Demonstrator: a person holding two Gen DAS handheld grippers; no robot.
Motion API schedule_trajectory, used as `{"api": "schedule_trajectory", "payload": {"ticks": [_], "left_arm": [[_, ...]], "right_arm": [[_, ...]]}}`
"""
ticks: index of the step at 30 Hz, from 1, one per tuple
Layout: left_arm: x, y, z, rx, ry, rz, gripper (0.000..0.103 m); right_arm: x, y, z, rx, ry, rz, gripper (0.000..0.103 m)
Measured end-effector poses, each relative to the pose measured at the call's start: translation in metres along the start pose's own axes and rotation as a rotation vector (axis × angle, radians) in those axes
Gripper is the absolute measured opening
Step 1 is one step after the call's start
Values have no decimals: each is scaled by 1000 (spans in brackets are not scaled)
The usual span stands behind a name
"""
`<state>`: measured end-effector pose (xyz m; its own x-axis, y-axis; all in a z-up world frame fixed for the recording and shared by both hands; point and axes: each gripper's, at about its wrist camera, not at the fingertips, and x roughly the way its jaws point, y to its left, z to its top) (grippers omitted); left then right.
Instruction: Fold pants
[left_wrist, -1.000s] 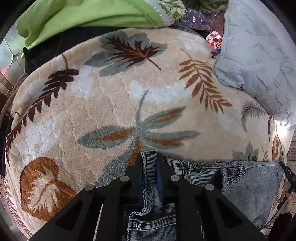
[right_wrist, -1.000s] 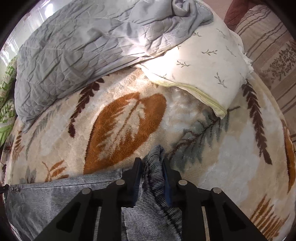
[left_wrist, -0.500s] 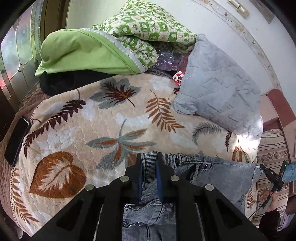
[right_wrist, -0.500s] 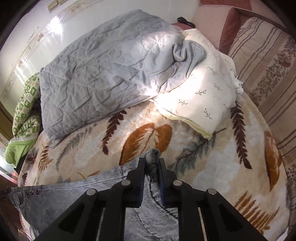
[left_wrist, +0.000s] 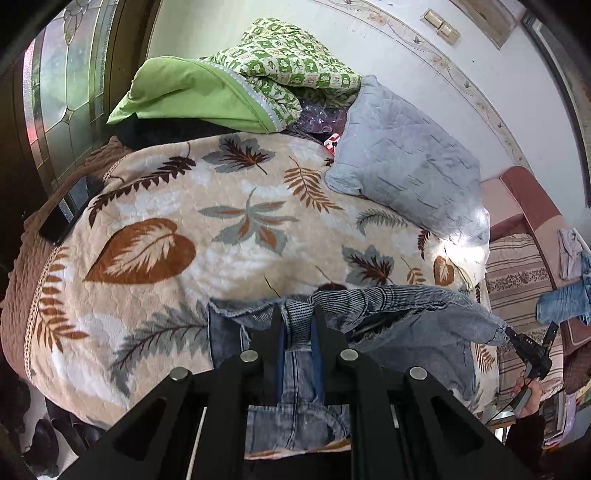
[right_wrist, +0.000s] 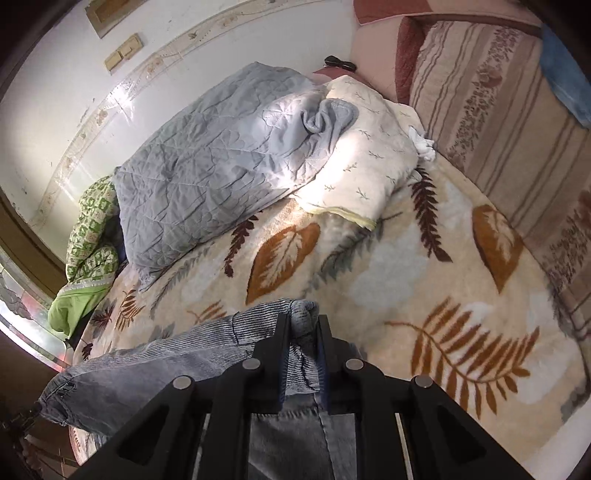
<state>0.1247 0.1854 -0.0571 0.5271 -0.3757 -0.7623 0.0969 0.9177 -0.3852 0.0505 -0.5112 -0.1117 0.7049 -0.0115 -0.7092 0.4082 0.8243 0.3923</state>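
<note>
Between the fingers: both claws pinch folds of the same grey-blue denim pants (left_wrist: 424, 332).
Left claw (left_wrist: 297, 332): clamped tight on a ribbed denim edge, black fingers pointing to 12 o'clock.
Right claw (right_wrist: 303, 328): closed narrow on a bunched denim corner, also pointing to 12 o'clock.
Pants: stretched between the two claws and lifted above the bed; in the left view the cloth runs from the claw toward 3 o'clock, in the right view (right_wrist: 147, 365) toward 8 o'clock, with more denim hanging below each claw.
Bed cover: cream plush blanket with brown and grey leaf print (left_wrist: 221, 258), beyond the pants at 12 o'clock in both views (right_wrist: 406, 277).
Bedding: grey quilted blanket (right_wrist: 207, 158) at 11 o'clock in the right view, lying over a cream leaf-sprigged pillow (right_wrist: 369, 158); green patterned quilt (left_wrist: 288, 70) at 12 o'clock in the left view.
Edge of bed: black flat phone (left_wrist: 64, 218) at 9 o'clock in the left view.
</note>
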Motion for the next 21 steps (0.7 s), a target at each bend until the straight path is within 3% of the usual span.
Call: {"api": "schedule_trajectory", "payload": {"ticks": [6, 12, 15, 20, 21], "left_arm": [[4, 18, -67, -7, 67, 21, 10], [40, 54, -128, -88, 208, 106, 10], [40, 67, -136, -114, 224, 156, 10], [6, 62, -118, -96, 127, 195, 10], [-1, 58, -113, -86, 101, 199, 10]], "right_arm": [[-30, -48, -77, 41, 61, -7, 14], [-16, -81, -137, 56, 281, -6, 19], [-20, -87, -142, 42, 324, -11, 20], [-34, -70, -110, 8, 224, 18, 22], [-34, -65, -101, 2, 206, 27, 31]]}}
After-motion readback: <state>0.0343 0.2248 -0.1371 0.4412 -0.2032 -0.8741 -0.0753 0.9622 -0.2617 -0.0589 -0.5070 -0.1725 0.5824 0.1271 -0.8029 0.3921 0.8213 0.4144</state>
